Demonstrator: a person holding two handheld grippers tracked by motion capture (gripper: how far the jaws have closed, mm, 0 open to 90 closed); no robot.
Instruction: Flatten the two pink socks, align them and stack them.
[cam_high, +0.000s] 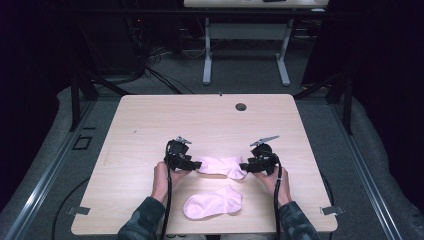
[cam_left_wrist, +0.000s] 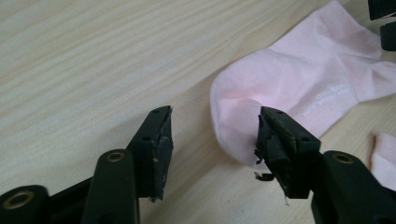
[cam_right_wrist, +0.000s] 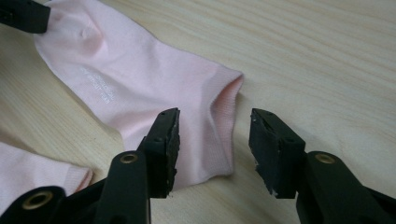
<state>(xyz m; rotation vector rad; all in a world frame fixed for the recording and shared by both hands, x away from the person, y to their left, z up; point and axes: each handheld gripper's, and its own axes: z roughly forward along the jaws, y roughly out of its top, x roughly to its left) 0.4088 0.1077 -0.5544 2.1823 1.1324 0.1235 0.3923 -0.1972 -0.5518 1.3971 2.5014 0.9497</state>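
A pale pink cotton ankle sock lies flat on the light wooden table, the left gripper released at its toe and the right gripper released at its cuff.

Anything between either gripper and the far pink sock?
Nothing visible. The left gripper sits at the toe end of the far sock and the right gripper at its cuff end, fingers apart on bare table. The near sock lies clear.
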